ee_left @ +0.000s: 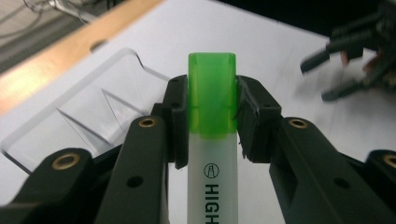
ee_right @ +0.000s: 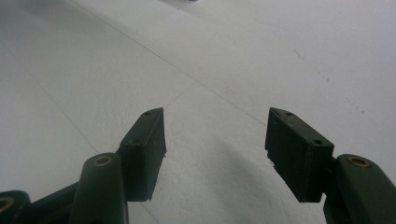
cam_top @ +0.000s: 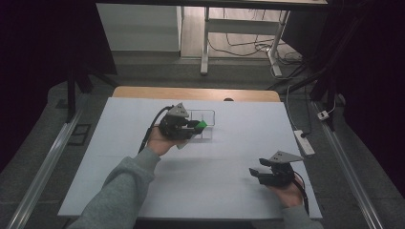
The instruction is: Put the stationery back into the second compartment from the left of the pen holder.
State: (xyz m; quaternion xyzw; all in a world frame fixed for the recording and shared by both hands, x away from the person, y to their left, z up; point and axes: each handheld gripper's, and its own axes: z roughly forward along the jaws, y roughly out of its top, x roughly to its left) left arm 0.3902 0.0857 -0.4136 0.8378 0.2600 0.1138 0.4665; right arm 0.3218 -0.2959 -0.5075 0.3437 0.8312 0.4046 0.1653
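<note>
Green-capped highlighter (ee_left: pixel 211 140): light, stiff, smooth plastic, apt to slip; best held where cap meets barrel. Left tool (ee_left: pixel 211 116) clamps it there, above white worktop (cam_top: pixel 229 143), beside clear tray (ee_left: pixel 93 116). Right tool (ee_right: pixel 215 149): wide apart, empty, low over worktop.

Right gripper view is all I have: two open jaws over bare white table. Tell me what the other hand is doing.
Observer: The left gripper is shut on a highlighter, its pads pressing the green cap.
Operator: Say what lies near it.
Observer: A clear plastic tray lies on the white table, just beyond that gripper in the high view.
Operator: Report where my gripper sits.
Observer: The right gripper is at the table's near right, jaws open with nothing between them, well apart from the tray.
</note>
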